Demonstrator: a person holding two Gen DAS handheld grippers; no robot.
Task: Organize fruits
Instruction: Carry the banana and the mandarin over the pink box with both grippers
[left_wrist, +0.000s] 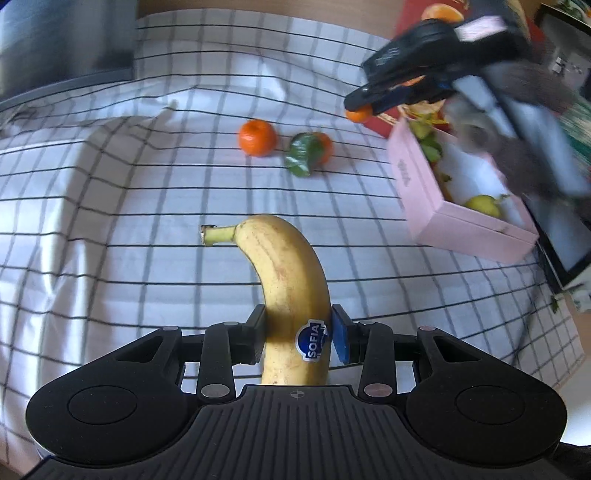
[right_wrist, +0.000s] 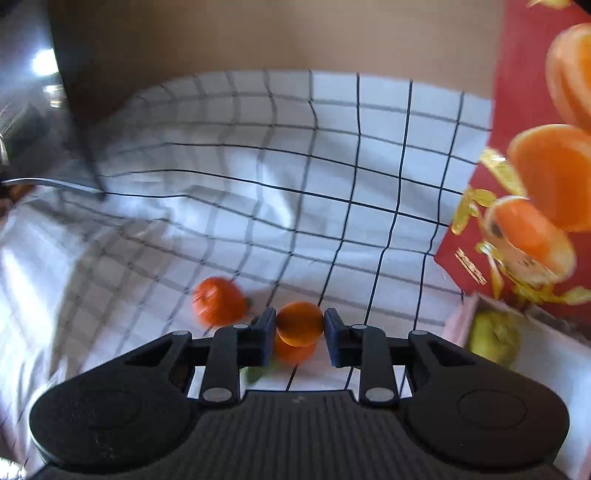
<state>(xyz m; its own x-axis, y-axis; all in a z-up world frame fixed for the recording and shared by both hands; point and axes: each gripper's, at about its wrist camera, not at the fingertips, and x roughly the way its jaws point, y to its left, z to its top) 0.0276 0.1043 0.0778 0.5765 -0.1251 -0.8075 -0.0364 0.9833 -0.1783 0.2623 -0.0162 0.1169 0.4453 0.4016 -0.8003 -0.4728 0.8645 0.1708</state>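
My left gripper (left_wrist: 297, 334) is shut on a yellow banana (left_wrist: 284, 266) with a blue sticker; the stem points up and to the left, above the checked cloth (left_wrist: 147, 221). Between the pads of my right gripper (right_wrist: 300, 328) sits a small mandarin (right_wrist: 300, 318), gripped and lifted above the cloth. The left wrist view shows that right gripper (left_wrist: 360, 107) at the upper right, the same mandarin (left_wrist: 357, 115) at its tips. Two more mandarins lie on the cloth: a bare one (left_wrist: 257, 137) and one with a green leaf (left_wrist: 312, 149).
A pink box (left_wrist: 461, 225) at the right holds a green pear (left_wrist: 482, 205) and other fruit. Behind it stands a red box (right_wrist: 491, 206) printed with oranges. The cloth is wrinkled and drops off at the left. A dark object stands at the far left.
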